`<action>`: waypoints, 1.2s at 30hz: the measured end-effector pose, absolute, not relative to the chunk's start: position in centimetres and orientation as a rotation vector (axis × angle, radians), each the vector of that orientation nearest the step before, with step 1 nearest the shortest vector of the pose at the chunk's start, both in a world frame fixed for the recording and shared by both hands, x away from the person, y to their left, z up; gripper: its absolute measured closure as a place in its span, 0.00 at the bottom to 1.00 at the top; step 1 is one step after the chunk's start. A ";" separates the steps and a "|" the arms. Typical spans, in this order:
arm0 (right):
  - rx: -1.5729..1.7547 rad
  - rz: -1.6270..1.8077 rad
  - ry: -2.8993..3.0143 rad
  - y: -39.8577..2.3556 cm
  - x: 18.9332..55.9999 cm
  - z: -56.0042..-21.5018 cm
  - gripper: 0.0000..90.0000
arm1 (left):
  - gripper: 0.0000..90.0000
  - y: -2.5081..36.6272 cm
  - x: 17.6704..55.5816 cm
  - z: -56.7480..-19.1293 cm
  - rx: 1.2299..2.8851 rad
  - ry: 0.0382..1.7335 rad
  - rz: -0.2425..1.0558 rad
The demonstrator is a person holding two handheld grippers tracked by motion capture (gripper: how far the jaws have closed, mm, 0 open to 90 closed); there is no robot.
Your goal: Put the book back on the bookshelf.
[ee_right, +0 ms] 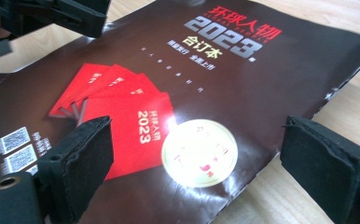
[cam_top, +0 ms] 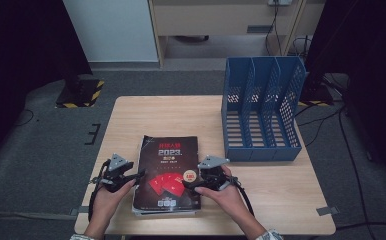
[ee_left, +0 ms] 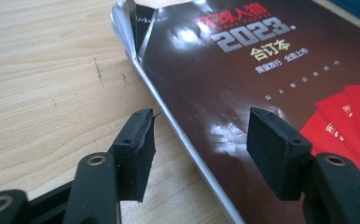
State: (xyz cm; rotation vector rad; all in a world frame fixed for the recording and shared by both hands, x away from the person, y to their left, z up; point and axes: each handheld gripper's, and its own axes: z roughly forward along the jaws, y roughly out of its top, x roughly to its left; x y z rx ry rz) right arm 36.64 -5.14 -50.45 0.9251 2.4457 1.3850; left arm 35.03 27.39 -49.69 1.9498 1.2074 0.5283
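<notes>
High view showed a thick, glossy dark magazine (cam_top: 167, 172) flat on the wooden table (cam_top: 261, 185), the left gripper (cam_top: 137, 176) and right gripper (cam_top: 190, 184) spread astride opposite edges, seemingly to lift it.

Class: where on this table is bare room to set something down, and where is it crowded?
Bare wood lies behind the magazine, left of the blue file rack, and at the table's front right corner. It is crowded at the front, where the left gripper and right gripper flank the magazine.
</notes>
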 end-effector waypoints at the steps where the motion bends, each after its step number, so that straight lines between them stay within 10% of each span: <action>1: 0.933 1.370 2.449 -5.2 36.6 -50.5 0.12 | 0.43 27.5 34.9 -49.8 1.950 1.209 0.525; 36: 1.042 1.397 2.548 -5.4 37.4 -52.4 0.12 | 0.47 26.7 35.3 -50.4 1.992 1.141 0.452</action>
